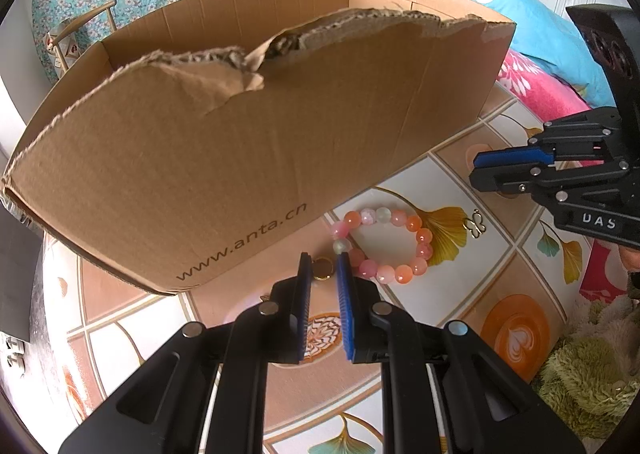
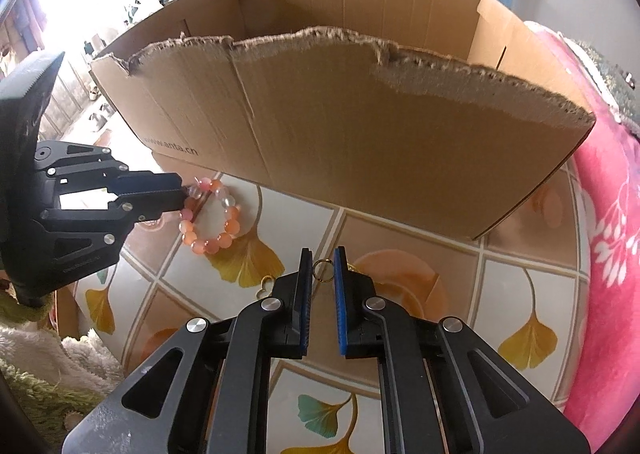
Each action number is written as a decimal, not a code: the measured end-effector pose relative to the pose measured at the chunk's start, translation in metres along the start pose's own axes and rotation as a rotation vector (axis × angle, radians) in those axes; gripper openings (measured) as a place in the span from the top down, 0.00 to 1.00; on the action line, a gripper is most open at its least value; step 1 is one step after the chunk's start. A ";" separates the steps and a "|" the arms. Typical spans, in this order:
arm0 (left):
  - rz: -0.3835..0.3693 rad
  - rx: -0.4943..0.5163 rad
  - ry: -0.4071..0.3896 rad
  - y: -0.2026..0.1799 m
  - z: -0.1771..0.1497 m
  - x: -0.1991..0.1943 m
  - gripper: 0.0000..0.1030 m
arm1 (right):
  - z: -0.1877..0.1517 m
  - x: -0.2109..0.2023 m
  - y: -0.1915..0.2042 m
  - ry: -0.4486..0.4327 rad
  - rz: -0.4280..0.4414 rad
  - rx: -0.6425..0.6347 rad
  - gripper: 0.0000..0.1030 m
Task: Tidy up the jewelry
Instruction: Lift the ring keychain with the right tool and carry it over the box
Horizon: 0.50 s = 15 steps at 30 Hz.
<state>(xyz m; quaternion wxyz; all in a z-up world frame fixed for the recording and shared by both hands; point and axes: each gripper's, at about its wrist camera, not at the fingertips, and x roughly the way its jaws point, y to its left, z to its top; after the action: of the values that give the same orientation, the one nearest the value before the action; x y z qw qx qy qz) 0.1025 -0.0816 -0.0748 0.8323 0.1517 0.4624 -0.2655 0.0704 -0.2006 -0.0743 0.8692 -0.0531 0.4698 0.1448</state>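
**Two tongs closed over jewelry beside a torn box**

Patterned cloth with yellow ginkgo leaves and tile-like squares [image 1: 452,173] covers the surface where the jewelry lies. At its middle, a bracelet of pink and orange beads [image 1: 384,244] lies flat, just in front of the near wall of a large cardboard box [image 1: 240,157] with a ragged, torn top edge. Left of the bracelet, a small gold ring [image 1: 323,269] sits between the tips of the left gripper [image 1: 323,274], whose blue pads are drawn nearly together around it; whether they press it I cannot tell. To the right of the bracelet a small gold butterfly charm [image 1: 477,223] lies on the cloth. The right gripper [image 2: 323,270] has its pads drawn close as well, with a thin gold ring [image 2: 322,269] standing between their tips. A pink flowered blanket [image 2: 612,221] lies at the far right, and green-and-cream fleece [image 1: 592,366] at the near edge.
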 end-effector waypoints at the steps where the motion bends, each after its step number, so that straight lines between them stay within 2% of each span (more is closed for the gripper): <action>1: 0.000 0.000 -0.001 0.000 0.000 0.000 0.88 | -0.001 -0.003 -0.001 -0.003 0.000 0.002 0.92; 15: 0.005 -0.024 -0.019 0.001 -0.003 -0.008 0.88 | -0.002 -0.041 -0.023 -0.049 0.019 0.013 0.92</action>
<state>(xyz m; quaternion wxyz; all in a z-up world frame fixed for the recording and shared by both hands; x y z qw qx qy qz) 0.0972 -0.0771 -0.0695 0.8392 0.1402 0.4571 -0.2592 0.0542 -0.2317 -0.0422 0.8793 -0.0394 0.4498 0.1514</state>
